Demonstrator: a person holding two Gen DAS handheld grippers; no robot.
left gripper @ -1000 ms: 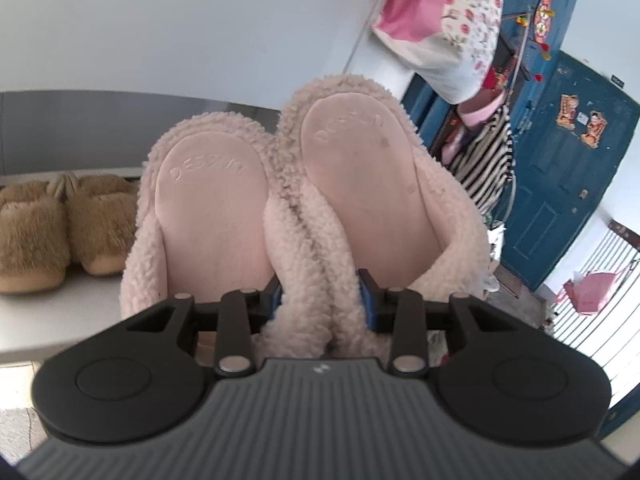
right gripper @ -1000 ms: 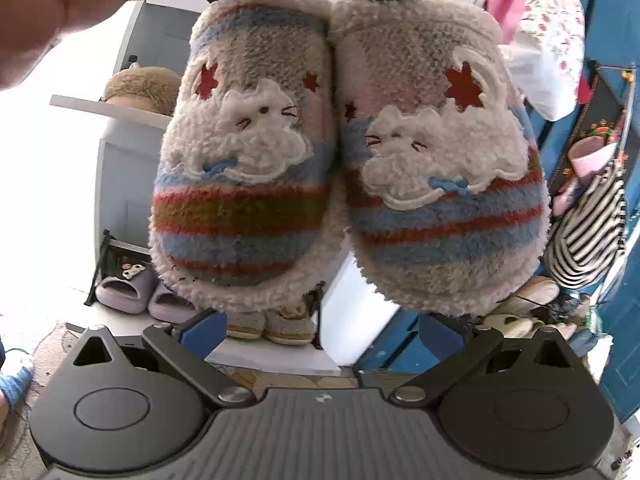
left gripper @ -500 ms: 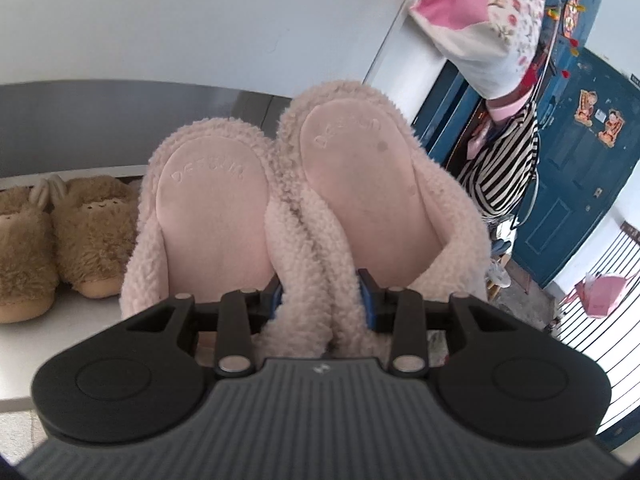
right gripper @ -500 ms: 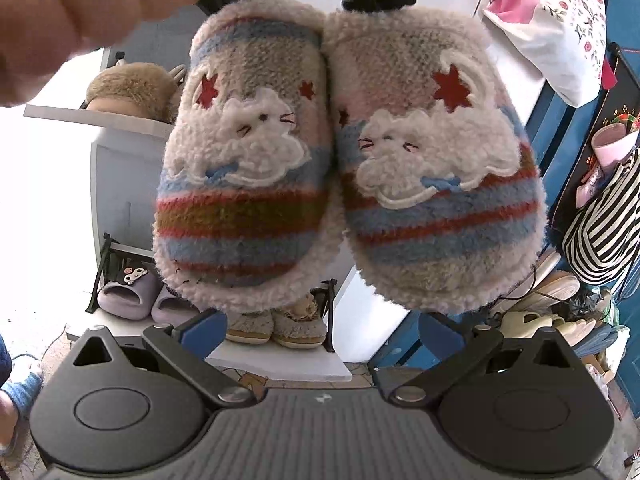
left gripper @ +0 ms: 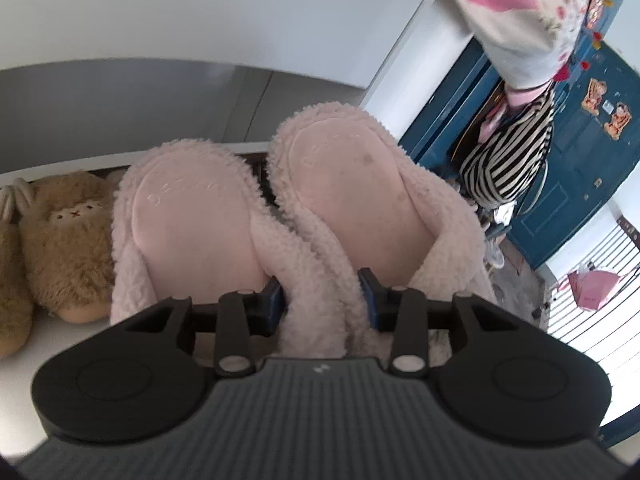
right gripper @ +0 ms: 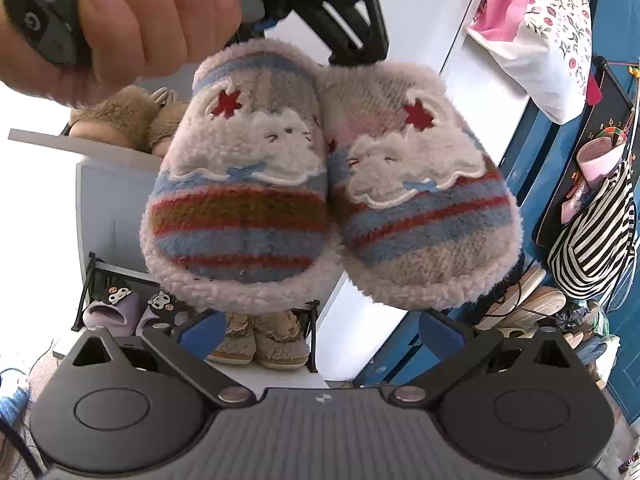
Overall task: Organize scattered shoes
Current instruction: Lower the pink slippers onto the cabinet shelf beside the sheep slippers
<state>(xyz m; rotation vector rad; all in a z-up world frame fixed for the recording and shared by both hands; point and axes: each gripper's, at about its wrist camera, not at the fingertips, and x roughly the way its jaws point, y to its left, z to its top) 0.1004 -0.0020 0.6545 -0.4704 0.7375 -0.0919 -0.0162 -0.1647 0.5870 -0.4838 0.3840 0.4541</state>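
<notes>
My left gripper (left gripper: 322,300) is shut on the fluffy inner edges of a pair of pink fleece slippers (left gripper: 280,224) and holds both up, insoles toward the camera, over a white shelf (left gripper: 24,364). The right wrist view shows the same pair from the front: striped uppers with white cat faces (right gripper: 328,184), hanging from the left gripper (right gripper: 340,12) in the person's hand. My right gripper (right gripper: 320,330) is open and empty just below the slippers' toes.
A pair of tan furry slippers (left gripper: 60,240) sits on the shelf left of the held pair. Lower racks hold purple slippers (right gripper: 120,308) and beige ones (right gripper: 260,344). Striped bag (right gripper: 596,232), floral bag (left gripper: 532,12) and blue door (left gripper: 580,168) at right.
The left gripper has carried the pink slippers closer to the shelf and the tan slippers. In the right wrist view the pair has sunk lower and the hand has come into view.
</notes>
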